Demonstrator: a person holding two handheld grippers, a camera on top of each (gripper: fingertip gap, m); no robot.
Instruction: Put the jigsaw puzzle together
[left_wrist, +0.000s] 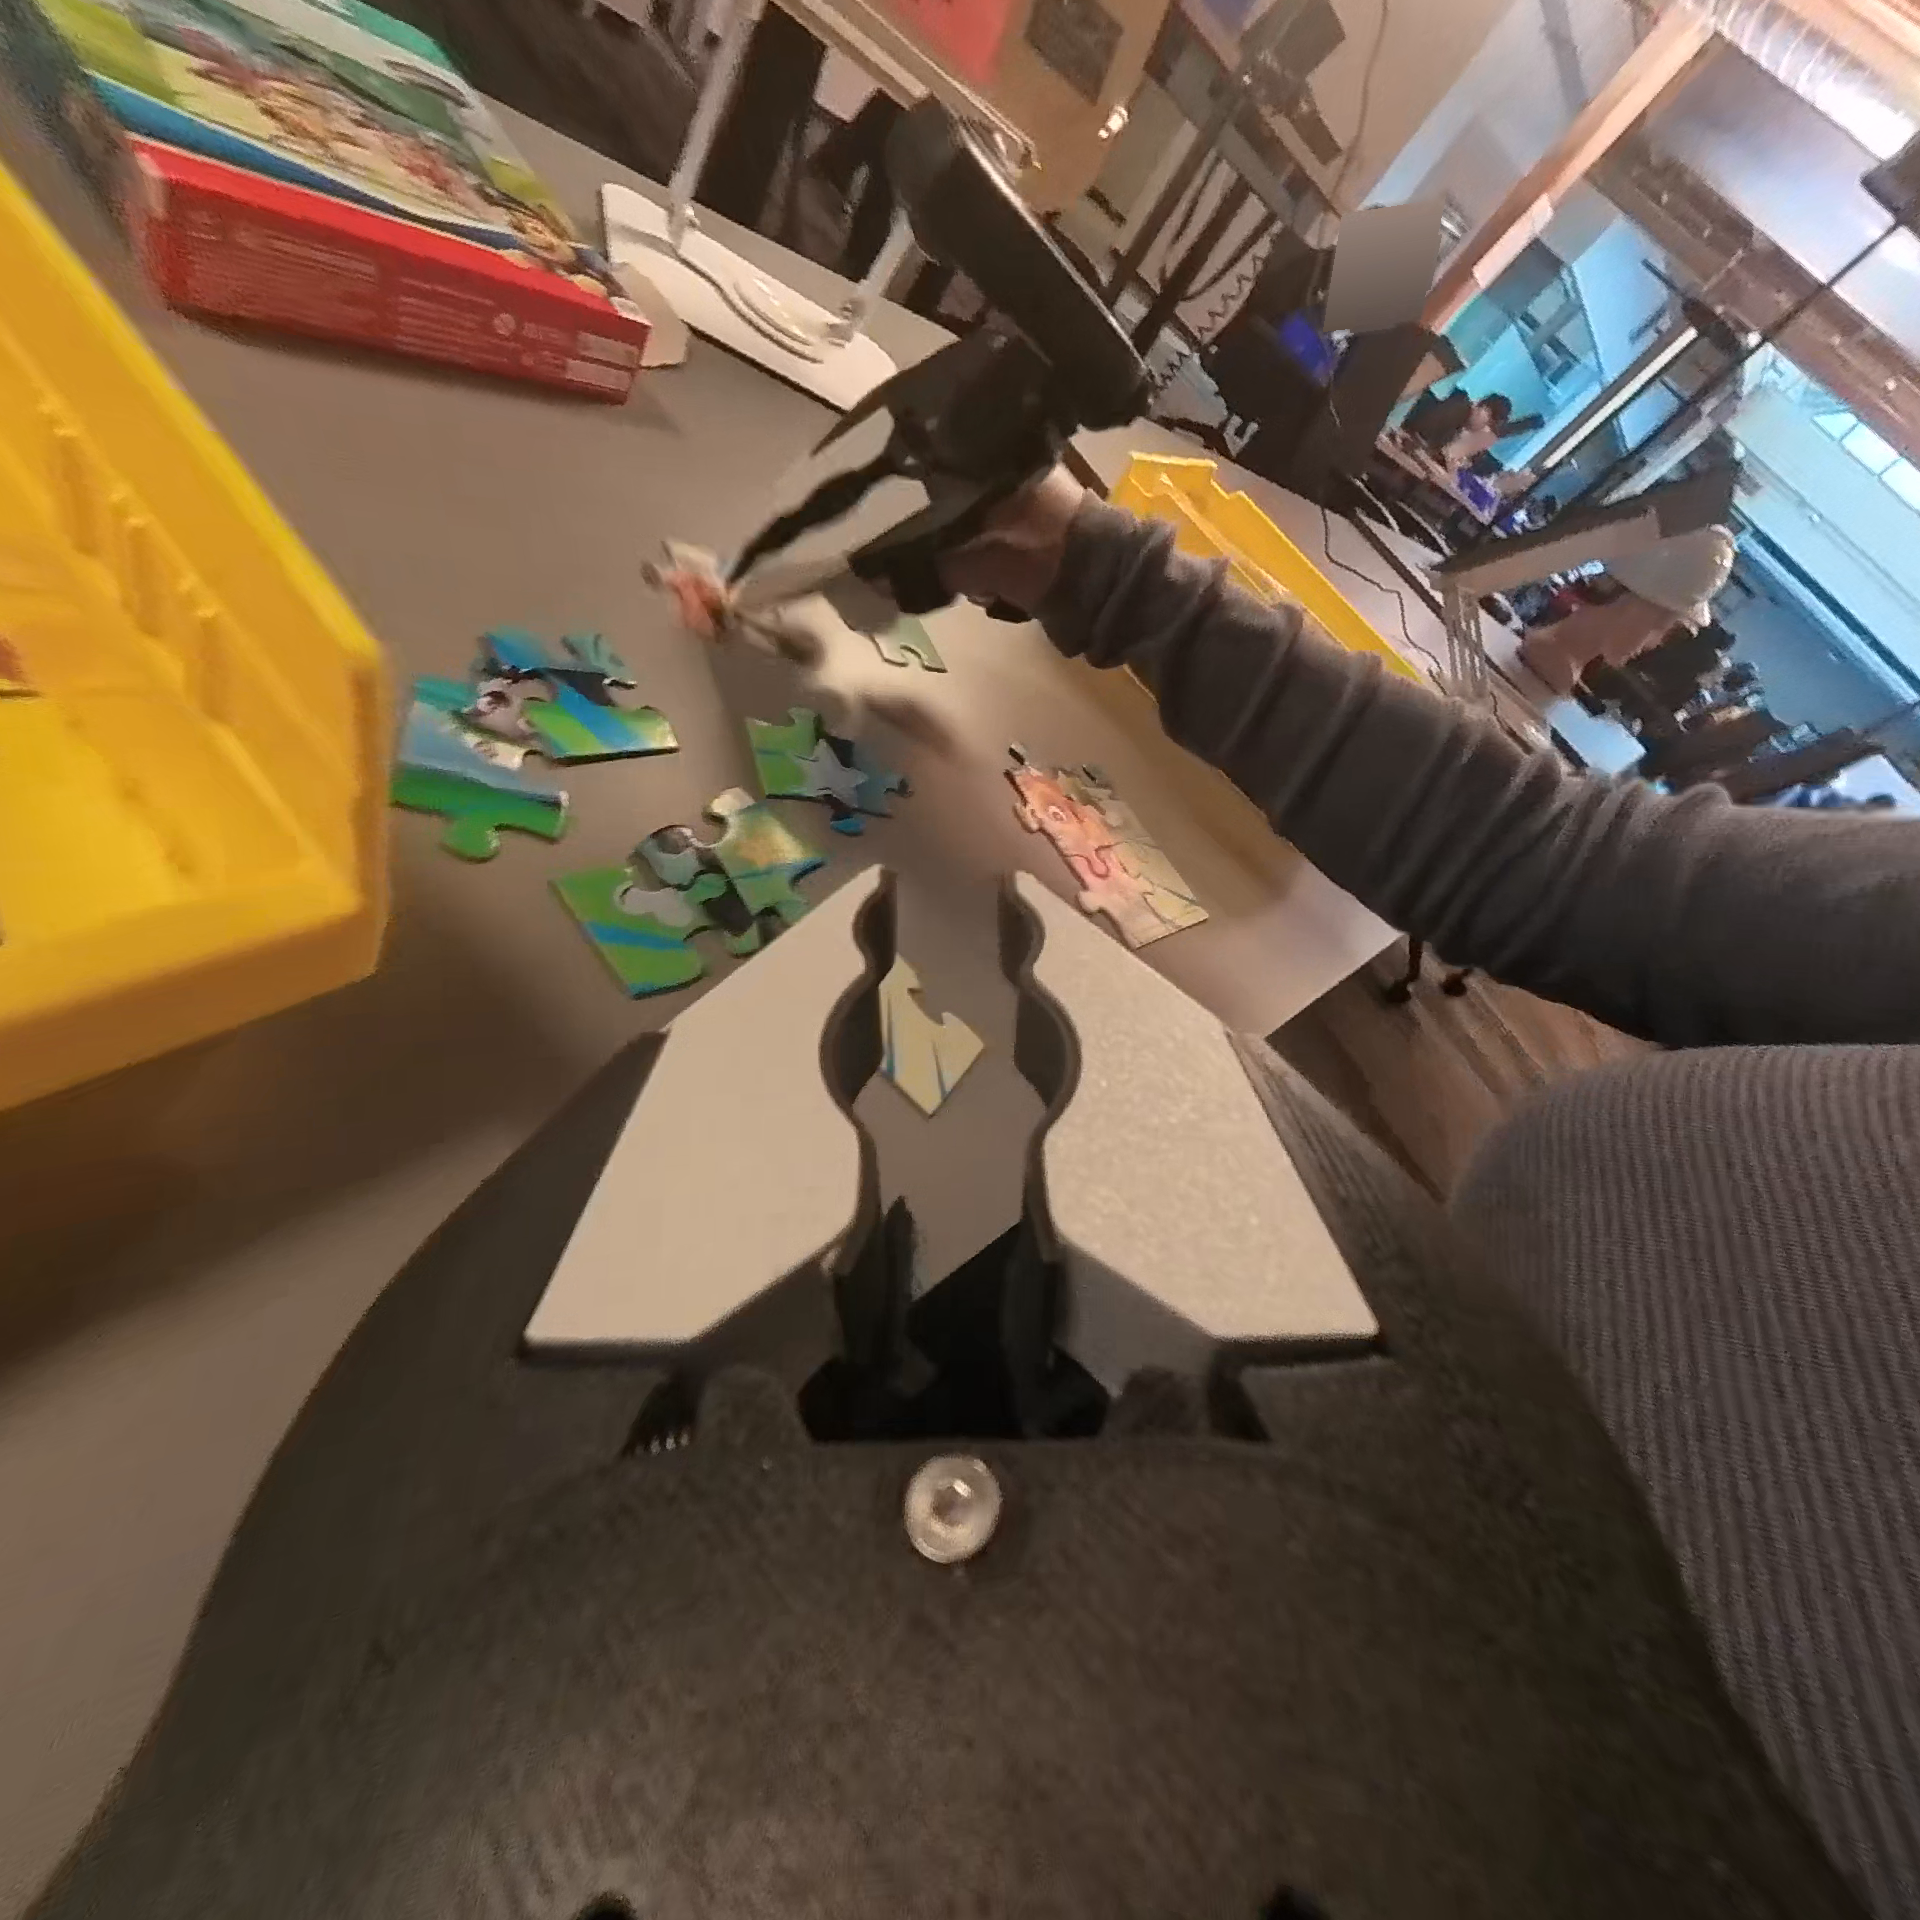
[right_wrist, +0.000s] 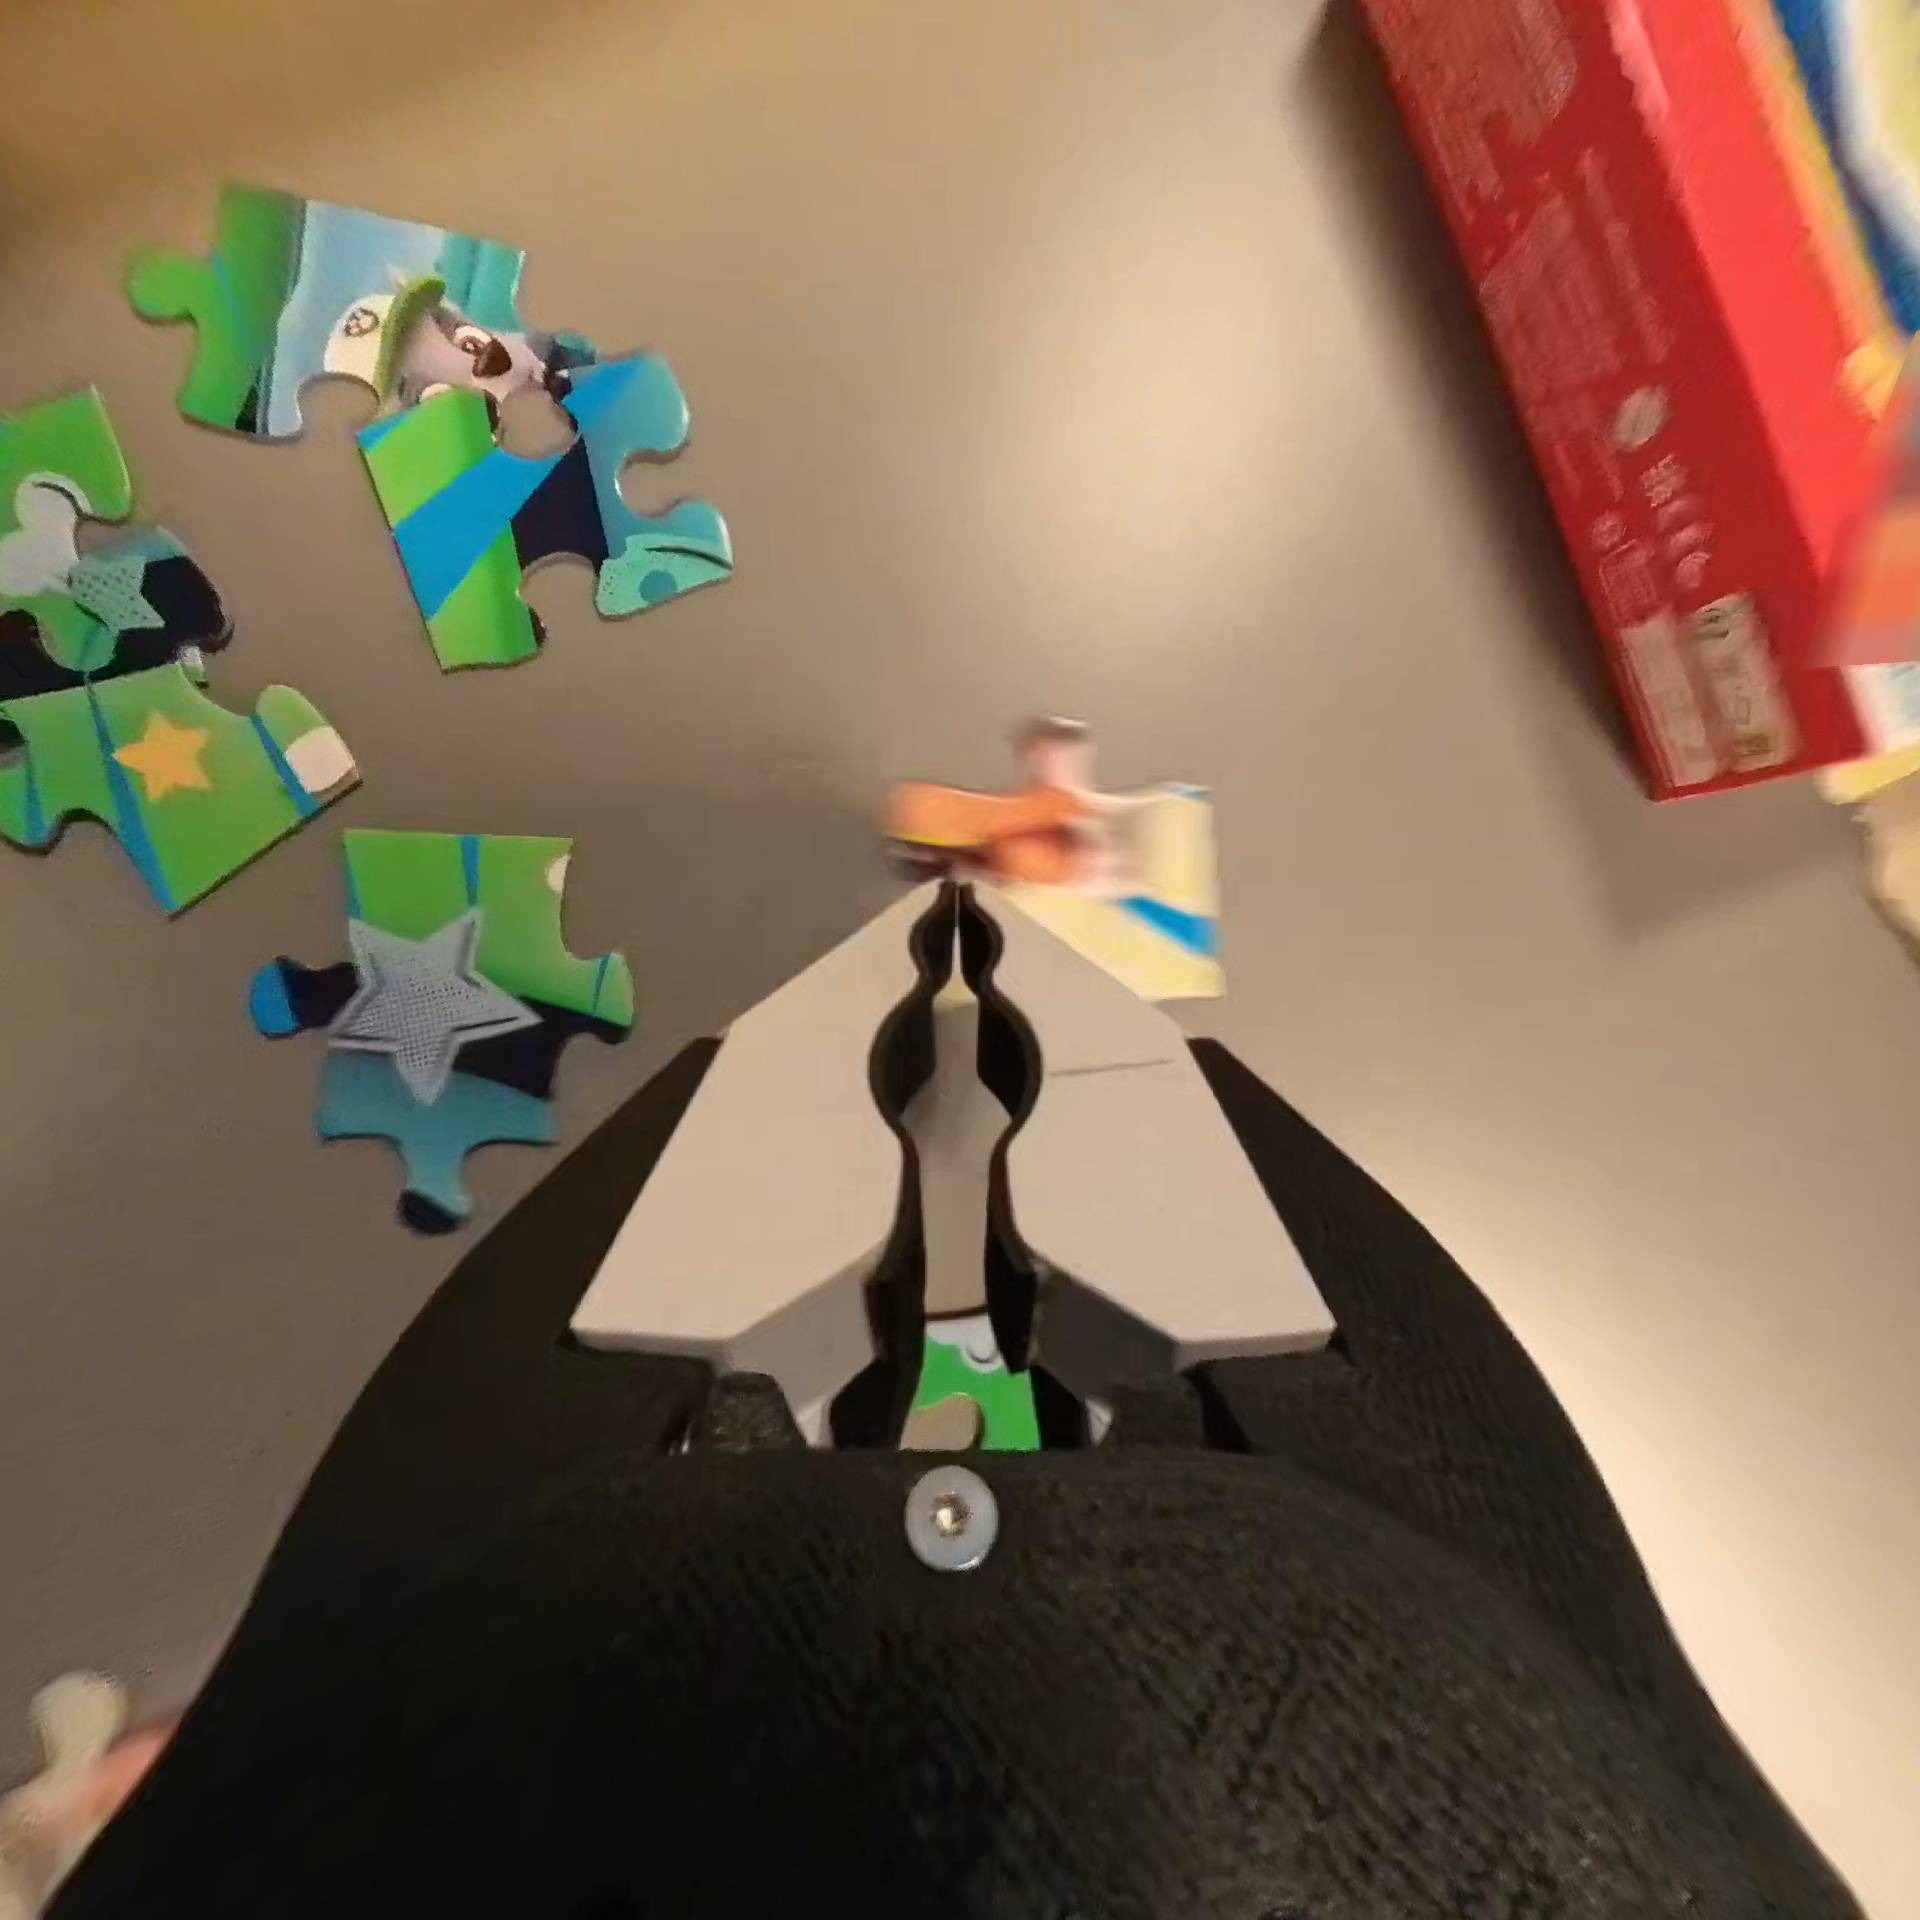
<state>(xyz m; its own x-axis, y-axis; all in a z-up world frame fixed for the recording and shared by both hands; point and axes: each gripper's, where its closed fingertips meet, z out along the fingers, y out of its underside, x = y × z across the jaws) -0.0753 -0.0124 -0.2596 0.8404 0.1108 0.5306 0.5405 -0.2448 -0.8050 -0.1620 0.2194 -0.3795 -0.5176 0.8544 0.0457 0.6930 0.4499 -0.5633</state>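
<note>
My right gripper (right_wrist: 951, 896) is shut, its tips pinching the edge of a blurred orange and pale-yellow puzzle piece (right_wrist: 1049, 831). The left wrist view shows this gripper (left_wrist: 732, 603) holding the piece (left_wrist: 691, 592) above the grey table (left_wrist: 436, 499). My left gripper (left_wrist: 951, 888) is open and low over the table. A pale-yellow and blue piece (left_wrist: 928, 1039) lies on the table between its fingers, not gripped. Several green and blue pieces (left_wrist: 520, 748) lie loose to the left, also in the right wrist view (right_wrist: 520, 509). A joined orange and yellow section (left_wrist: 1107, 857) lies to the right.
A yellow tray (left_wrist: 156, 623) stands at the left. A red puzzle box (left_wrist: 395, 291) lies at the back, also seen in the right wrist view (right_wrist: 1621, 364). A white lamp base (left_wrist: 748, 291) and another yellow bin (left_wrist: 1226, 520) stand behind. The table edge (left_wrist: 1340, 956) is near on the right. The grippers' ends are close to 30 cm from one another.
</note>
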